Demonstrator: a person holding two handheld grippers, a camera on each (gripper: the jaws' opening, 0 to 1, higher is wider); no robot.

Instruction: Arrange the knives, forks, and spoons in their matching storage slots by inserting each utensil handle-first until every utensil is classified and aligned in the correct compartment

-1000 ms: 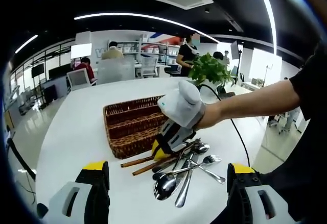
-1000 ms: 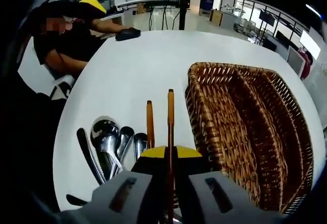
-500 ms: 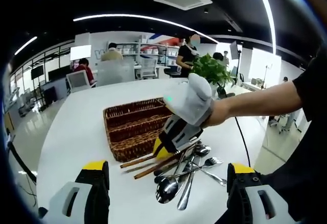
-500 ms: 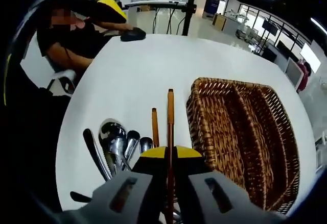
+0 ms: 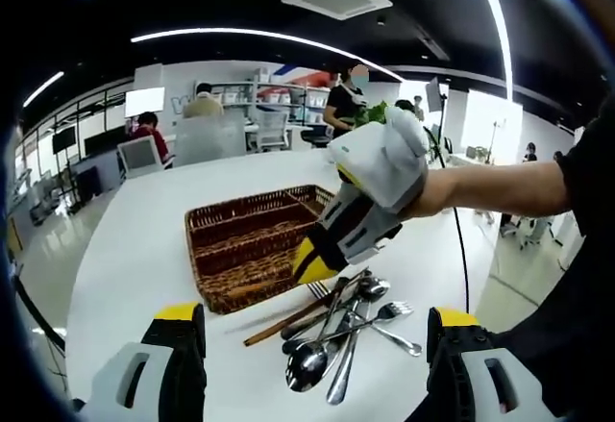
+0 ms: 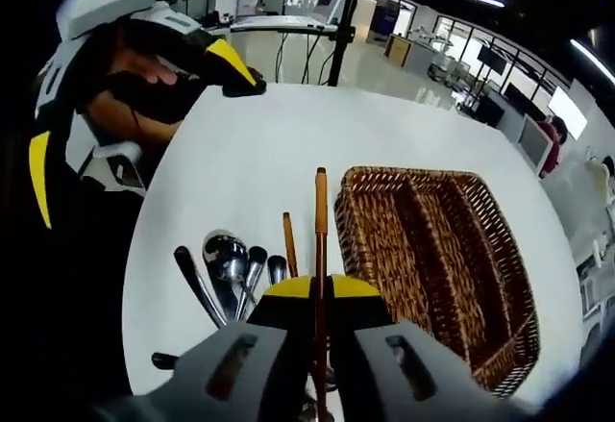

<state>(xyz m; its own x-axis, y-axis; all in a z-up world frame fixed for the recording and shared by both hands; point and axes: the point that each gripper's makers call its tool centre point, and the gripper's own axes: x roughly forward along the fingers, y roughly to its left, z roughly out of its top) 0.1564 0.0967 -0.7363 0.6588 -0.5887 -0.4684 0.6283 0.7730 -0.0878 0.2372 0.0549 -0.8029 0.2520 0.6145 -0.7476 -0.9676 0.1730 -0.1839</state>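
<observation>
Right gripper (image 6: 320, 292) lifts a slim wooden-handled utensil (image 6: 320, 220) — jaws clamped on it.
Stiff, light, slippery — grip mid-shaft, near the woven wicker tray (image 6: 437, 249); left gripper (image 5: 312, 359) jaws apart.

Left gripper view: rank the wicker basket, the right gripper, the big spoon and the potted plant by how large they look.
1. Wicker basket
2. Right gripper, nearer the camera, so its rank is unsure
3. Big spoon
4. Potted plant, mostly hidden behind the gripper

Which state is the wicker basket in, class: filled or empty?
Empty: the right gripper view shows bare weave in the wicker basket; the cutlery pile lies beside it.
</observation>
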